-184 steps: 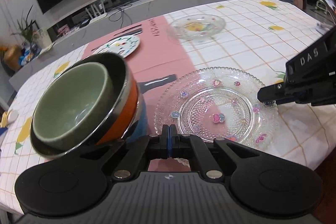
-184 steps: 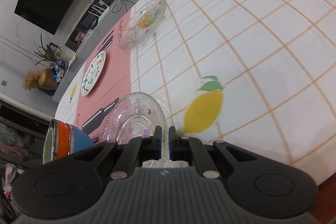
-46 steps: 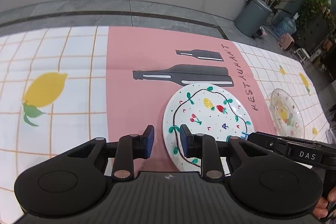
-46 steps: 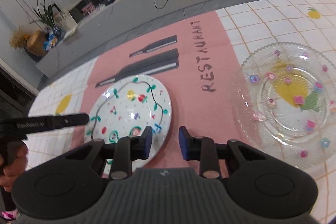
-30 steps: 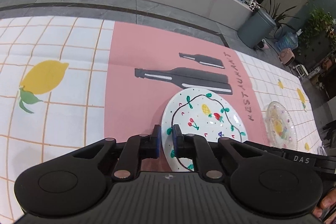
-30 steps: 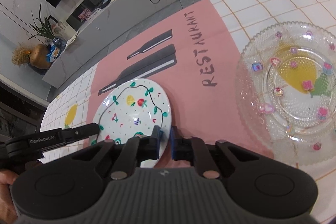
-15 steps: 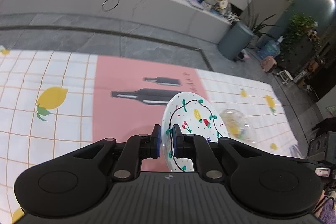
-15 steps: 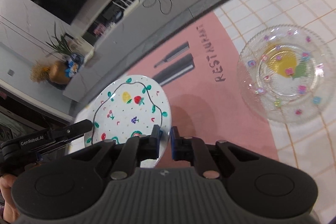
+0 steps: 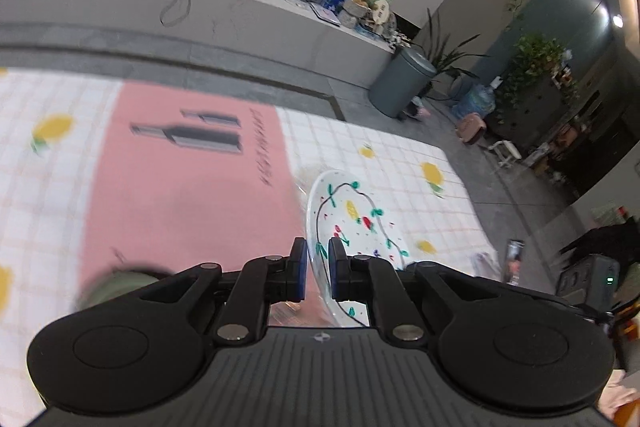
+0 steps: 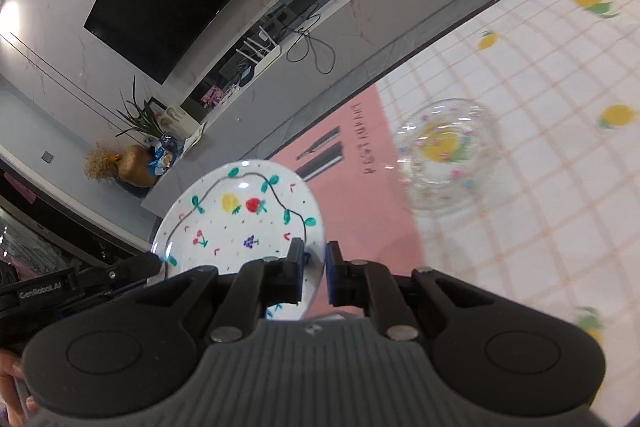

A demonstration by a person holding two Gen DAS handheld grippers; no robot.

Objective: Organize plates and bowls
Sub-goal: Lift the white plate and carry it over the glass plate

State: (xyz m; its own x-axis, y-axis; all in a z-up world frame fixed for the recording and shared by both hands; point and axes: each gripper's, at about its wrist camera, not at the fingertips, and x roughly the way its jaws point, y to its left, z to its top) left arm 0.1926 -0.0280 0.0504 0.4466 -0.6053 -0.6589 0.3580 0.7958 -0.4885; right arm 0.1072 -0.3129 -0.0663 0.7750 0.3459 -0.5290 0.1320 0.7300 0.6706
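Carrying: the painted plate (image 10: 240,219) is off the desk (image 9: 180,195), pinched at opposite rims by both hand-held grippers.
Plate position: in the air above the pink strip of the tablecloth (image 10: 540,155), tilted, its painted face towards the right wrist view and seen nearly edge-on in the left wrist view (image 9: 352,215).
Left hand-held gripper (image 9: 317,273): pads shut tight on the plate's near rim, the rim showing between the blue pads.
Right hand-held gripper (image 10: 316,277): likewise clamped on the rim at the plate's lower right edge, jaws nearly together.
How it handles: I judge it a glazed ceramic plate, stiff, fairly light, smooth and therefore slippery at the rim, and breakable if dropped. A thin rim gives the pads little to bite on, so two grips on opposite edges suit it.
Hand pose: both grippers point moderately downward across the desk. In the right wrist view the left gripper's arm reaches in from the lower left to the plate's far edge, with a person's fingers at the frame's corner.
Other dishes: a glass plate (image 10: 444,163) lies flat on the desk to the right of the pink strip; a green bowl (image 9: 116,289) shows blurred at the lower left of the left wrist view.
Risk: uneven motion of the two hands could twist the plate out of one grip.
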